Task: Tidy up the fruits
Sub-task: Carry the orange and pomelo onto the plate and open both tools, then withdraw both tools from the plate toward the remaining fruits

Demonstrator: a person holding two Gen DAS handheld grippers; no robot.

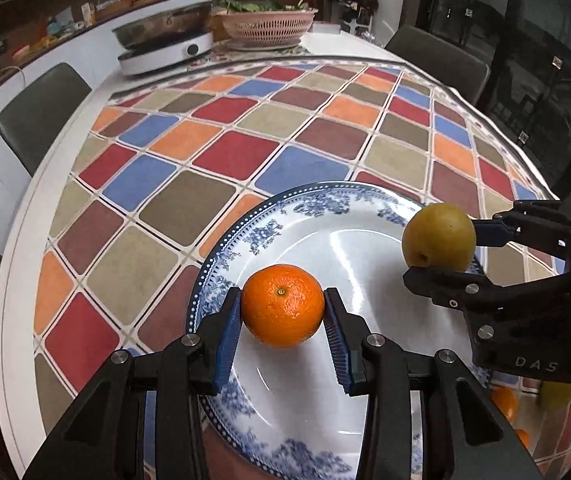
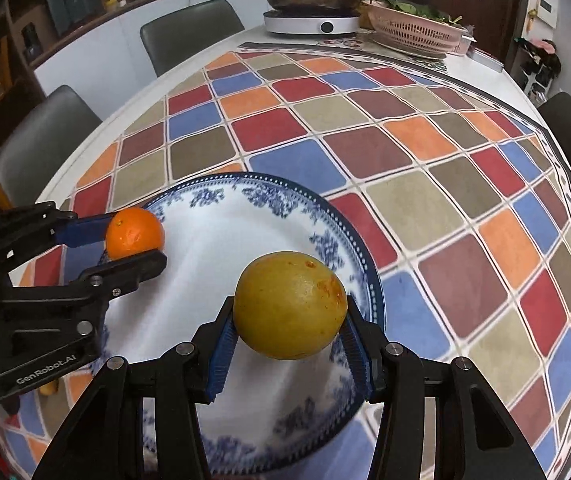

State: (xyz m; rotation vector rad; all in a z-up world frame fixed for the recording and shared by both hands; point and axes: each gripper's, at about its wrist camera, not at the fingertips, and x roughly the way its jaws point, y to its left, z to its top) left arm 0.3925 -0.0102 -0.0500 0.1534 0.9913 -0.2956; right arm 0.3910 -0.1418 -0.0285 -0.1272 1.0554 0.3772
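Observation:
My left gripper (image 1: 283, 312) is shut on an orange (image 1: 282, 306) and holds it over the near left part of a blue-and-white plate (image 1: 365, 216). My right gripper (image 2: 289, 320) is shut on a yellow-green pear (image 2: 289, 306) and holds it over the plate's right rim (image 2: 349, 232). In the left wrist view the right gripper (image 1: 441, 250) with the pear (image 1: 439, 238) comes in from the right. In the right wrist view the left gripper (image 2: 133, 242) with the orange (image 2: 135, 232) comes in from the left. No fruit lies on the plate.
The plate sits on a chequered tablecloth (image 1: 245, 132) on a white table. At the far end stand an electric cooker with a steel pan (image 1: 165, 40) and a pink basket of greens (image 1: 267, 20). Grey chairs (image 1: 41, 116) stand around the table.

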